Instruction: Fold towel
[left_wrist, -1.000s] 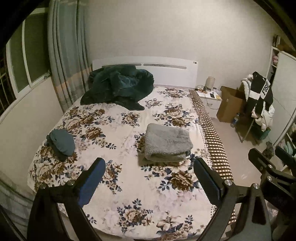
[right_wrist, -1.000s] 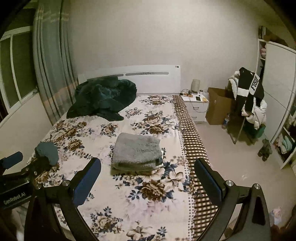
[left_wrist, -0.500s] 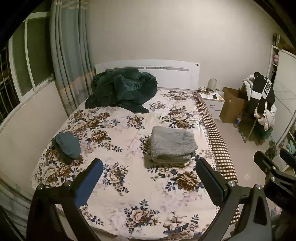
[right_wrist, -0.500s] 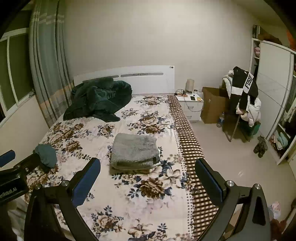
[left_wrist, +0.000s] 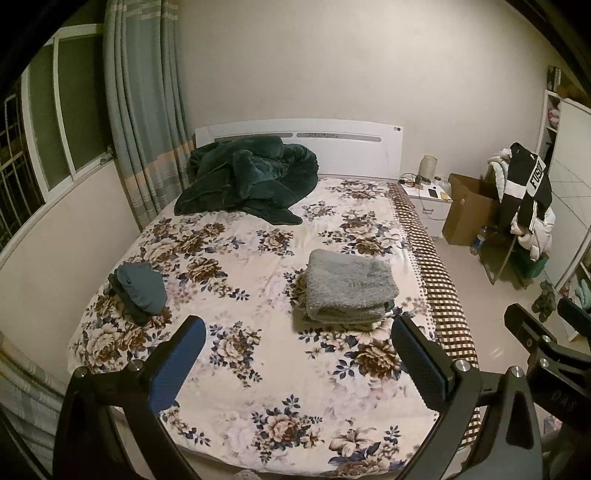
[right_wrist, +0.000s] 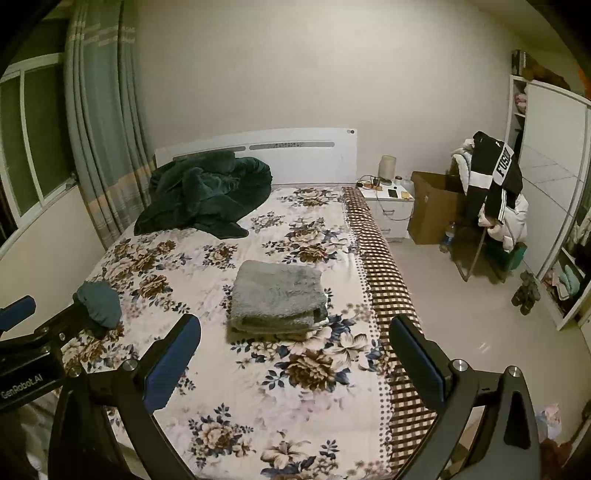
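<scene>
A grey towel lies folded into a thick rectangle on the floral bedspread, towards the bed's right side. My left gripper hangs open above the foot of the bed, well short of the towel, with nothing between its fingers. My right gripper is open too, held back from the towel and empty. In the left wrist view the right gripper shows at the right edge. In the right wrist view the left gripper shows at the left edge.
A small dark teal folded cloth lies on the bed's left side. A dark green blanket is heaped by the headboard. A nightstand, cardboard box and clothes-laden chair stand to the right.
Both grippers have pulled back and risen away from the bed, so the towel looks a little farther off. The towel has not moved. Both stay open.
</scene>
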